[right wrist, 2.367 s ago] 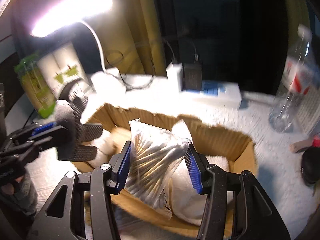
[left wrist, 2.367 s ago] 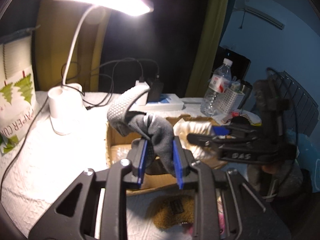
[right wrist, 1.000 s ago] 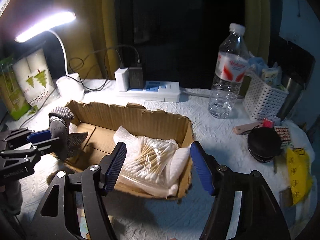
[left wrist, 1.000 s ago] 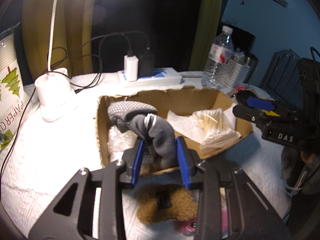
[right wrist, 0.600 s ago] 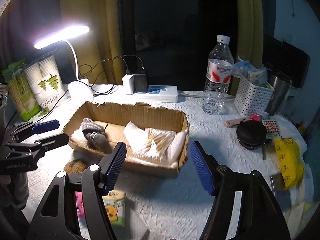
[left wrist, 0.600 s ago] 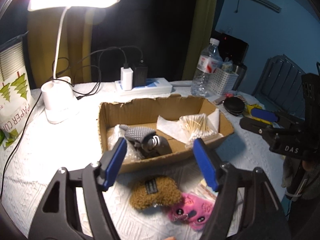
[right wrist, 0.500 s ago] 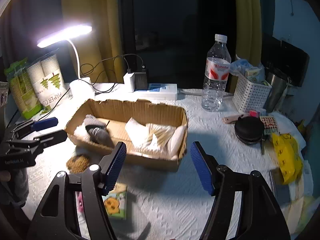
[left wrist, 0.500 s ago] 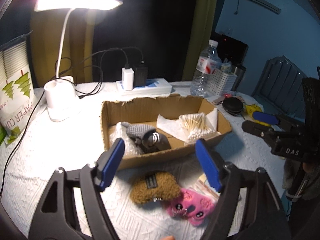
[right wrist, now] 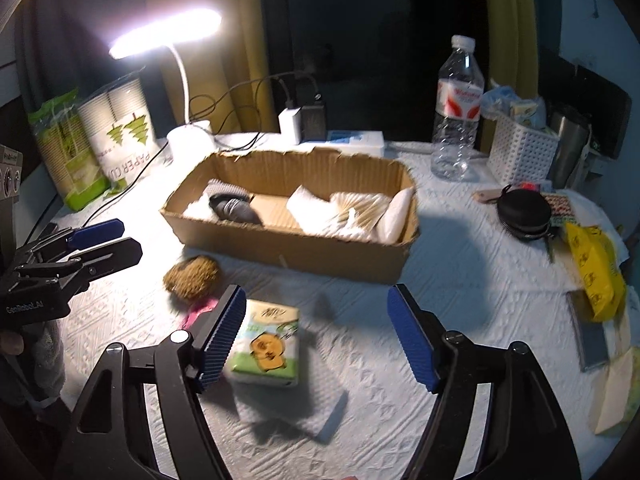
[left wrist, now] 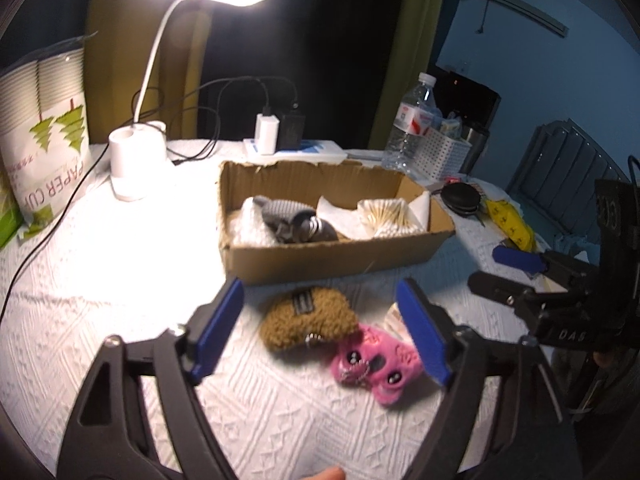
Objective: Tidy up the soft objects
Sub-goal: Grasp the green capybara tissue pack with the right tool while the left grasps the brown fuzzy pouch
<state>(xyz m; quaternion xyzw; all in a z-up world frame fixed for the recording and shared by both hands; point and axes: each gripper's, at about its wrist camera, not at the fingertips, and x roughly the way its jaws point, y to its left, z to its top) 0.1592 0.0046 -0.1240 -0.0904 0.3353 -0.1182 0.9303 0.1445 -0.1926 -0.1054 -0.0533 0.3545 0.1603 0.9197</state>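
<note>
A cardboard box (left wrist: 320, 258) (right wrist: 288, 254) on the white table holds a grey glove (left wrist: 294, 224) (right wrist: 236, 208) at its left and a bag of cotton swabs (left wrist: 386, 216) (right wrist: 360, 208) on white padding at its right. In front of the box lie a brown plush pouch (left wrist: 306, 316) (right wrist: 192, 278), a pink plush toy (left wrist: 376, 362) and a tissue pack (right wrist: 266, 346). My left gripper (left wrist: 320, 332) is open and empty above the pouch and the pink toy. My right gripper (right wrist: 316, 338) is open and empty, with the tissue pack by its left finger.
A white desk lamp (left wrist: 136, 160), a paper cup pack (left wrist: 44, 132), a power strip with chargers (left wrist: 292, 146), a water bottle (right wrist: 456, 108) and a white basket (right wrist: 520, 152) stand behind the box. A black round case (right wrist: 522, 212) and a yellow packet (right wrist: 596, 276) lie at the right.
The left gripper opened, left the grey glove in the box and pulled back. The right gripper released the swab bag into the box and pulled back too. Both now hover before the box.
</note>
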